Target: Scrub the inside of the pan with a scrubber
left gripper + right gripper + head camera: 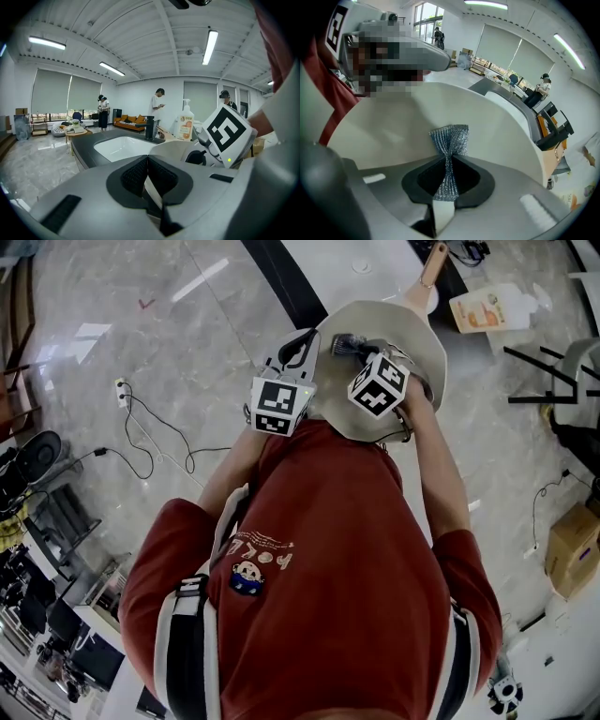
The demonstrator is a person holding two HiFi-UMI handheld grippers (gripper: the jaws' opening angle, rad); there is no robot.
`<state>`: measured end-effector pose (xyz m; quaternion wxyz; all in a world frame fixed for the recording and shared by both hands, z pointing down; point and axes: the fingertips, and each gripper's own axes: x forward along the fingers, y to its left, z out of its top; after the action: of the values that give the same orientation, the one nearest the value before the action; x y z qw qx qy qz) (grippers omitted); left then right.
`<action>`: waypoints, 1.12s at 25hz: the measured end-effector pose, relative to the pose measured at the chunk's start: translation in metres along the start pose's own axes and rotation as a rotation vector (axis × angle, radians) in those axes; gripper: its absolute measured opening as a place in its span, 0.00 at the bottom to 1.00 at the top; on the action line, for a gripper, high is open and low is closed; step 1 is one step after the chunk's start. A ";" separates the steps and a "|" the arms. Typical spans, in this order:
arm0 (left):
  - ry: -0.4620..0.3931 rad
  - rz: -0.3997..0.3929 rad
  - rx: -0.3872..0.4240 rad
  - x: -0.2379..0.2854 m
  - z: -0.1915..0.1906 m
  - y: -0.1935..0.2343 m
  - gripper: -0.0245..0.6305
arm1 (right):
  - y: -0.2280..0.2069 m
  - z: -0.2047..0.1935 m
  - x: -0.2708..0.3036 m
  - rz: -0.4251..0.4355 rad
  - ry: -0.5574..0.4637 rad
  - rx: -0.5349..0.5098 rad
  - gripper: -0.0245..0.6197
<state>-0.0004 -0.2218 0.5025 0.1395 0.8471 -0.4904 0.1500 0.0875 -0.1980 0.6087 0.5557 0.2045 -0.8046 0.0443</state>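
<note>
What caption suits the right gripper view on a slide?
Right gripper shut on a silver mesh scrubber, its free end fanned out inside the cream pan.

An open-plan office lounge: a dark desk (86, 152) holds a white sink (124, 146), an orange sofa (127, 124) beyond. Strip lights (210, 47) overhead, roller blinds (51, 91) lowered.

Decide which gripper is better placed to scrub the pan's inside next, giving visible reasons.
Right. The right gripper is shut on the scrubber, whose free end lies over the inside of the pan. The left gripper seems clamped on the pan's rim, steadying it.
</note>
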 end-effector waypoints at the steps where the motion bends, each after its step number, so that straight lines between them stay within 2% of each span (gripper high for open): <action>1: 0.005 -0.004 -0.001 0.000 -0.001 0.000 0.05 | 0.005 0.001 -0.001 0.013 0.000 -0.004 0.13; 6: 0.024 -0.014 -0.003 0.000 -0.012 -0.003 0.05 | 0.035 0.000 -0.009 0.078 0.003 -0.018 0.13; 13: 0.024 -0.029 -0.008 -0.001 -0.013 -0.007 0.05 | 0.066 -0.011 -0.019 0.126 0.021 -0.004 0.13; 22: 0.028 -0.055 0.001 0.002 -0.013 -0.011 0.05 | 0.089 -0.040 -0.036 0.243 0.081 0.051 0.13; 28: 0.037 -0.060 0.025 0.003 -0.014 -0.013 0.05 | 0.087 -0.051 -0.041 0.253 0.095 0.091 0.13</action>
<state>0.0107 -0.2128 0.5155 0.1424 0.8601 -0.4603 0.1675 0.1117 -0.0921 0.6046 0.5732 0.1239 -0.7940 0.1601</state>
